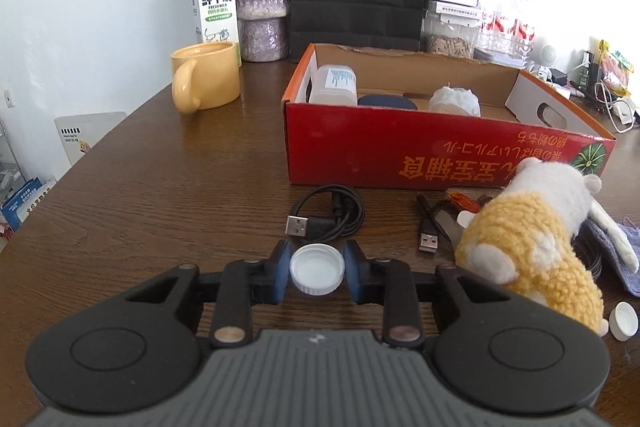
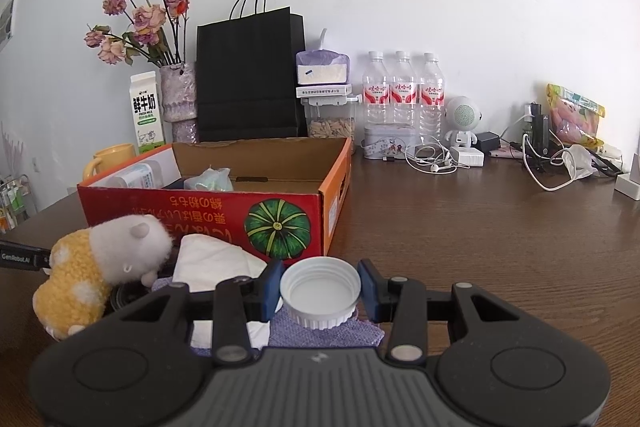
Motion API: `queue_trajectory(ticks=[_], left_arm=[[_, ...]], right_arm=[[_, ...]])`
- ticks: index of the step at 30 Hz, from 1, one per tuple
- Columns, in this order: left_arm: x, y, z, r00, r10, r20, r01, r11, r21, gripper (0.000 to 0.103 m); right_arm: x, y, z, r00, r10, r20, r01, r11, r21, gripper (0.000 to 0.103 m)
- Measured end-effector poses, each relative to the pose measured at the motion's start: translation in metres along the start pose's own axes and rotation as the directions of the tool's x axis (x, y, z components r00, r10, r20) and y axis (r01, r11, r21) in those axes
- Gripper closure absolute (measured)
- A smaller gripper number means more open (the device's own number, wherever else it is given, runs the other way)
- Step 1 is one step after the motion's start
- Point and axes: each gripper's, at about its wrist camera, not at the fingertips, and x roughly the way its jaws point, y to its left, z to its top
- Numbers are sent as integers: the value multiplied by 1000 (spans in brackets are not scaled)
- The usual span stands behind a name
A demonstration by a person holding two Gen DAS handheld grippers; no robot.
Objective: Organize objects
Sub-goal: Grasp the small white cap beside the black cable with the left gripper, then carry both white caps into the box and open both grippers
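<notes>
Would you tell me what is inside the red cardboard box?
The red cardboard box holds a clear plastic jar, a dark blue item and a white wad; its front wall hides their bases.

Small white bottle cap [image 1: 317,269]: open side up, ribbed rim, between the blue pads [image 1: 281,273] of the left tool [image 1: 316,273]. Larger white cap [image 2: 320,291]: open side up, threaded inside, clamped in the right tool [image 2: 320,287]. Red cardboard box [image 1: 400,151]: open-topped, on the surface behind both.
</notes>
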Motion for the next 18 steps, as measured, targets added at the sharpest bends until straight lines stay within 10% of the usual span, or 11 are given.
queue_trajectory(ticks=[18], left_arm=[[-34,-15,31,989,-69,132,68,998,8,74]], right_arm=[[3,42,24,996,88,31,-86,994,-67,64]])
